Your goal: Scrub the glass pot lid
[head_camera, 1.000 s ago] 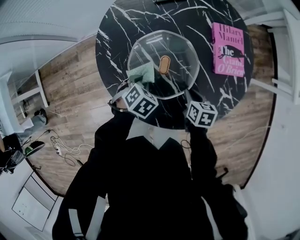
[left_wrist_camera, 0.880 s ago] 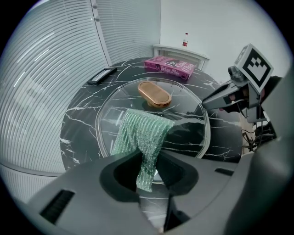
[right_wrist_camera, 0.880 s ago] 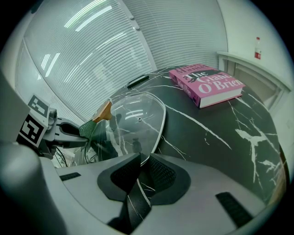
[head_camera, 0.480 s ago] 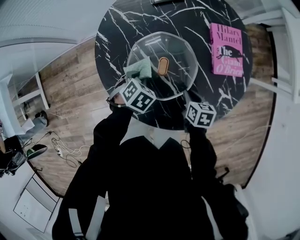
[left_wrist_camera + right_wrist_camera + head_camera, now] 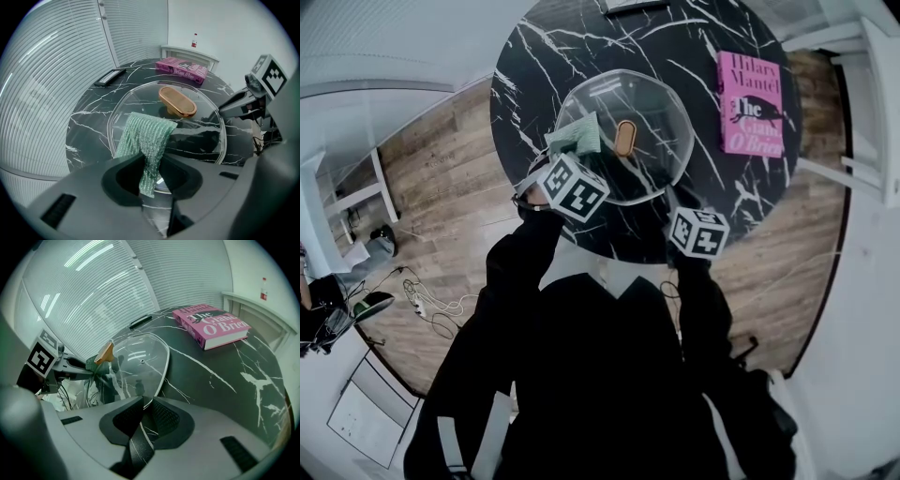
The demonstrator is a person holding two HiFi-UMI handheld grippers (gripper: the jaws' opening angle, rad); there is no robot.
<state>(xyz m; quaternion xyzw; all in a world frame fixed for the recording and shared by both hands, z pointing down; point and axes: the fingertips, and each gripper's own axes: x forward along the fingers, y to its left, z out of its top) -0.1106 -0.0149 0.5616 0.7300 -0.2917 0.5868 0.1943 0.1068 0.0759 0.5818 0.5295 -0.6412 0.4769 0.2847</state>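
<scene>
While the right gripper (image 5: 144, 404) pinches the near rim of the glass lid (image 5: 661, 127) over the tabletop (image 5: 534, 56), fingers of the left gripper (image 5: 152, 166) clamp a green cloth (image 5: 145, 136). Cloth drapes onto the lid straight ahead, handle (image 5: 177, 101) just beyond.

LIGHT: bright, even, cool-white | GLARE: white streaks on glass pot lid (image 5: 623, 136), far rim; strip-lamp reflections on blinds (image 5: 140, 282) behind lid | SHADOWS: soft, faint on black table (image 5: 525, 75) round lid | EXPOSURE: person's dark top (image 5: 609, 375), near side of lid, no detail | DISTORT.: heavy fisheye, black vignette at corners, all views | FOCUS: lid sharp; foregrnd nearest lens soft
</scene>
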